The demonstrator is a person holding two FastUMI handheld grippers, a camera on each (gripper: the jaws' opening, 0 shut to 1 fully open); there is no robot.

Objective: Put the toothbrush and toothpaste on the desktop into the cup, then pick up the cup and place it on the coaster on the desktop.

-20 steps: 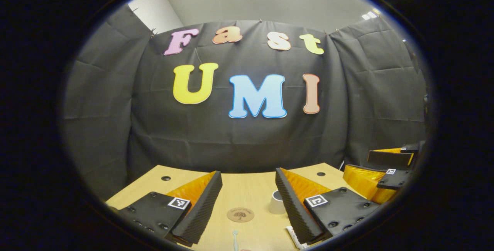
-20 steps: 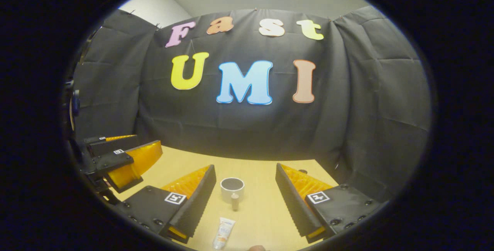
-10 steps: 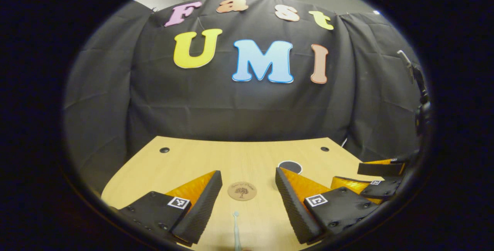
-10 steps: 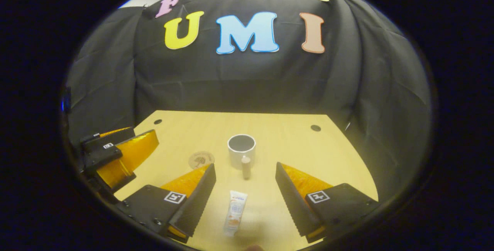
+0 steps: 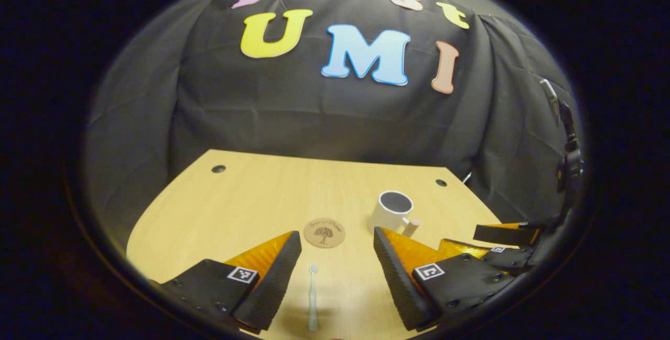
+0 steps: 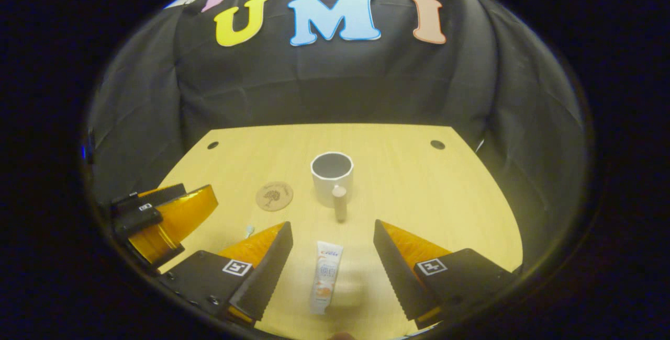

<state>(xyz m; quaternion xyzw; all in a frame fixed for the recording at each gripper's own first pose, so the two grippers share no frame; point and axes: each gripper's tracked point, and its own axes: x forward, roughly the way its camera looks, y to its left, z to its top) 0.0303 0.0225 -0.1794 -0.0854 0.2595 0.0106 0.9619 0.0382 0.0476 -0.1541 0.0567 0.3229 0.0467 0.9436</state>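
Left gripper view, nearest first: the left gripper (image 5: 335,277) hangs above the wooden desktop (image 5: 251,209) with its jaws spread wide and nothing between them. The toothbrush (image 5: 313,298) lies flat on the wood in the gap between the two fingers, its small head pointing away toward the round coaster (image 5: 324,232) just beyond. Right of the coaster stands the white cup (image 5: 391,211), upright, its stubby handle turned toward the camera. Low at the right edge the other gripper appears, partly hidden behind this one's right finger.

Right gripper view: the right gripper (image 6: 333,269) is likewise wide open and holds nothing. The toothpaste (image 6: 325,276) lies on the desktop (image 6: 419,193) between its fingers, lengthwise, probably with its cap toward the camera, though the near end is dim. Farther off, straight ahead, the cup (image 6: 332,172) stands empty as far as its dark inside shows. The coaster (image 6: 274,195) lies to the cup's left, apart from it. A pale tip of the toothbrush (image 6: 249,230) peeks out beside the left finger, and the left gripper (image 6: 157,219) sits at the left edge.
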